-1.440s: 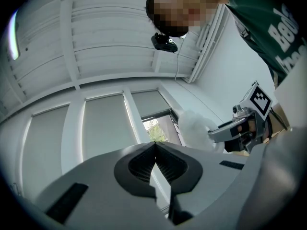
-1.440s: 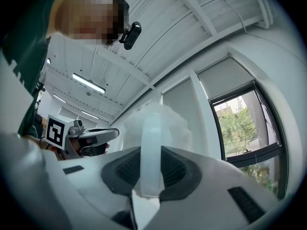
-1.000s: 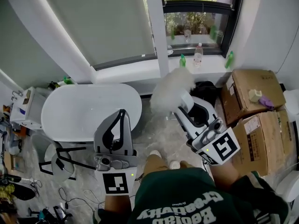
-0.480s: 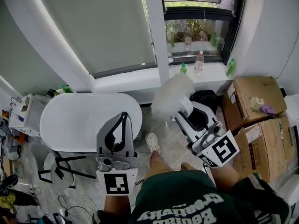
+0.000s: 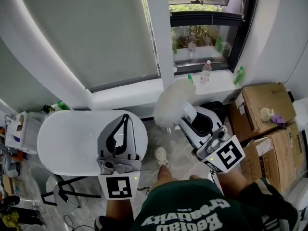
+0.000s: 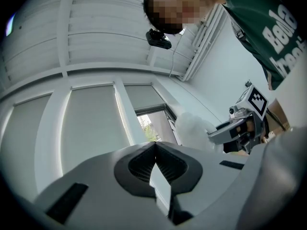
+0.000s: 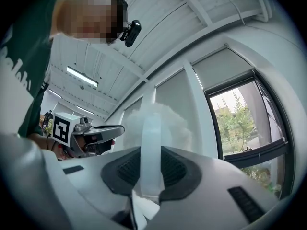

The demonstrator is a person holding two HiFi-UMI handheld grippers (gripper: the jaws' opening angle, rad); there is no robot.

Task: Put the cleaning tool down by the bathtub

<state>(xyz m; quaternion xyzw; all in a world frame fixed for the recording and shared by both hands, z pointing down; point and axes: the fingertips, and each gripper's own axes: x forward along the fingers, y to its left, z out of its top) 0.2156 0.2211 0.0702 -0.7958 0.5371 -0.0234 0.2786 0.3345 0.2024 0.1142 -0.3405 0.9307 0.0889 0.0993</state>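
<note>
The cleaning tool (image 5: 173, 103), a fluffy white duster, is off the floor in the right claw (image 5: 186, 112). The right gripper view shows the jaws narrowed onto its flat pale handle (image 7: 150, 150), with the fluffy head rising past their tips. In the head view the head hangs above the floor (image 5: 179, 148), just off the right end of the bathtub (image 5: 57, 137), below the window sill (image 5: 216, 79).

The left claw (image 5: 124, 121) is held over the bathtub's right end with its jaws together and nothing between them.

The bathtub is a white oval standing along the wall under a drawn pale blind (image 5: 91, 32). The floor is light mottled stone; a foot in a pale shoe (image 5: 161, 155) stands on it between the two grippers. A clear bottle (image 5: 206, 71) and green bottles (image 5: 237, 75) stand on the sill under the dark-framed window (image 5: 204, 30), with greenery outside. Cardboard boxes (image 5: 262, 105) are stacked at the floor's right edge. A black-legged stand (image 5: 65, 186) sits near the bathtub's front edge.
</note>
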